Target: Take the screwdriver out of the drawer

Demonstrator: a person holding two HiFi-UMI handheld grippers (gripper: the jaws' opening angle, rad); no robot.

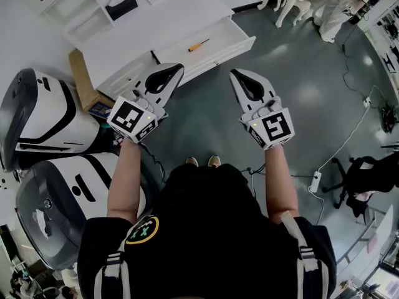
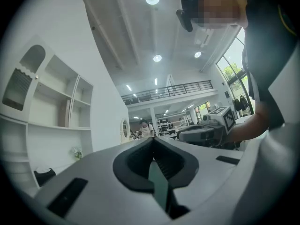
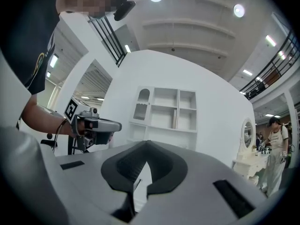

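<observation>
Orange-handled screwdriver (image 1: 199,45) in open white drawer (image 1: 246,41), 12 o'clock. Left gripper (image 1: 176,68) 11 o'clock, right gripper (image 1: 234,73) 1 o'clock; fingers (image 1: 163,80) of both closed together, empty.

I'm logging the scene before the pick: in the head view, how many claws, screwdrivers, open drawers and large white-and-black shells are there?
Claws: 2, left claw and right claw, both shut
Screwdrivers: 1, orange-handled screwdriver
Open drawers: 1, drawer holding it
White-and-black shells: 2, upper shell, lower shell
Total: 6
</observation>
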